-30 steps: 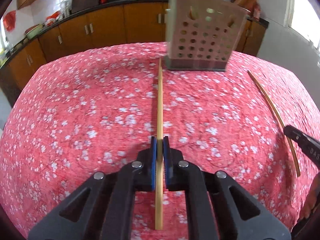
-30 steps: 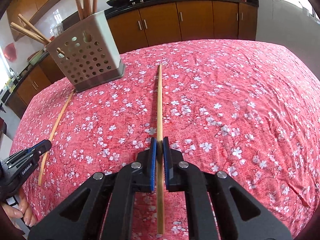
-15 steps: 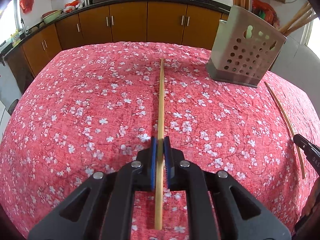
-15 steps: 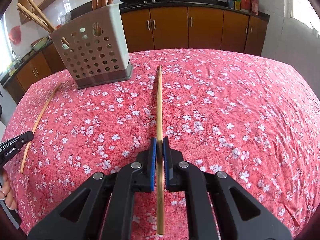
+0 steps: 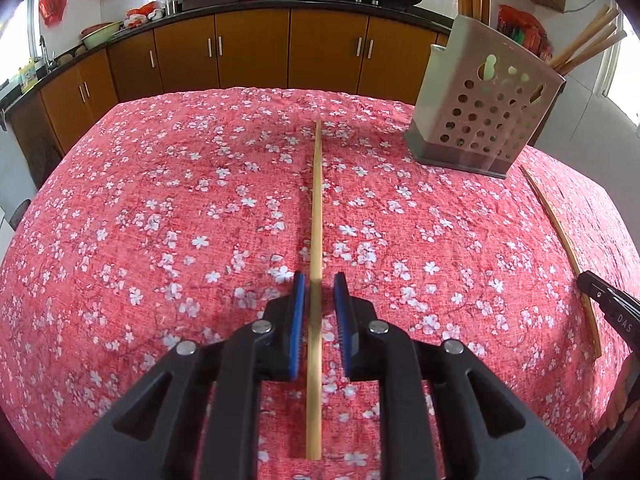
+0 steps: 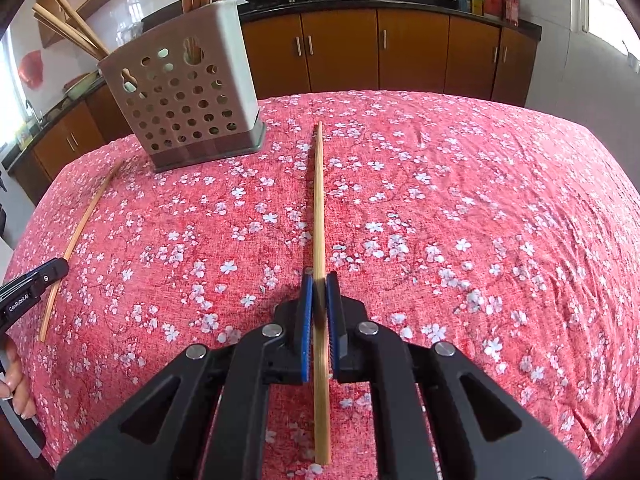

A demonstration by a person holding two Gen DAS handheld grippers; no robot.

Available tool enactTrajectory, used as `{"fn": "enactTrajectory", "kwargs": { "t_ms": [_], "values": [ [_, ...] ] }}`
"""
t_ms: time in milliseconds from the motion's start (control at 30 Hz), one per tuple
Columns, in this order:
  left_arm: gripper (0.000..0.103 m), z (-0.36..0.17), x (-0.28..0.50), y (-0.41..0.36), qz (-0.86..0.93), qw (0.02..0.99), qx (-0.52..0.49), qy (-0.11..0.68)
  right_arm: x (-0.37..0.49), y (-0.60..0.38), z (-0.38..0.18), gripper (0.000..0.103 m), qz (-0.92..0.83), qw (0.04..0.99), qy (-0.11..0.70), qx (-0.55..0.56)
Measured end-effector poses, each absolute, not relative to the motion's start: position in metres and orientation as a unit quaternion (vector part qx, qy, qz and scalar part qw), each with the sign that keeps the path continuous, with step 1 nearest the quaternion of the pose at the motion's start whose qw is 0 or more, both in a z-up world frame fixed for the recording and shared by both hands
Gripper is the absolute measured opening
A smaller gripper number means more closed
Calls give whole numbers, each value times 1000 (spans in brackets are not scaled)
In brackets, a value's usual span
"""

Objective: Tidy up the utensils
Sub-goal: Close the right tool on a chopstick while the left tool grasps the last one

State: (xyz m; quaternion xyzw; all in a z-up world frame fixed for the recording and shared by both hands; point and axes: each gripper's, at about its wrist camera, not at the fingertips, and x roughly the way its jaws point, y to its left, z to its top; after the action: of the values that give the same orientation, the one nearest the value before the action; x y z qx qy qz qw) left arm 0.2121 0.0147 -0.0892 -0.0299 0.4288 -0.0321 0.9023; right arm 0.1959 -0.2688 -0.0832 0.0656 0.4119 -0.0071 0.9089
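Note:
My left gripper [image 5: 320, 280] is open, its blue pads standing apart on either side of a bamboo chopstick [image 5: 317, 216] that lies on the red floral tablecloth [image 5: 160, 220]. My right gripper [image 6: 319, 280] is shut on a second chopstick [image 6: 319, 208], which points forward along the fingers. A grey perforated utensil holder [image 5: 480, 116] with several chopsticks in it stands at the far right of the left wrist view, and at the far left of the right wrist view [image 6: 184, 96]. Each view shows the other chopstick at its side: [image 5: 560, 248], [image 6: 80, 232].
Brown kitchen cabinets [image 5: 248, 52] with woks on the counter run behind the table. The right gripper's tip [image 5: 612, 308] shows at the right edge of the left view; the left gripper's tip [image 6: 32, 288] and a hand show at the left edge of the right view.
My left gripper has opened and let go of its chopstick. Both views have swung so the holder sits more to the side and closer. The right gripper stays shut on its chopstick.

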Motion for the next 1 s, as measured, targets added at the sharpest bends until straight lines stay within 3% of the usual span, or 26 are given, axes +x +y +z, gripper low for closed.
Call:
{"fn": "enactTrajectory", "kwargs": {
  "t_ms": [1000],
  "values": [
    [17, -89, 211, 16, -37, 902, -45, 428, 197, -272, -84, 8, -8, 909, 412, 56]
  ]
}}
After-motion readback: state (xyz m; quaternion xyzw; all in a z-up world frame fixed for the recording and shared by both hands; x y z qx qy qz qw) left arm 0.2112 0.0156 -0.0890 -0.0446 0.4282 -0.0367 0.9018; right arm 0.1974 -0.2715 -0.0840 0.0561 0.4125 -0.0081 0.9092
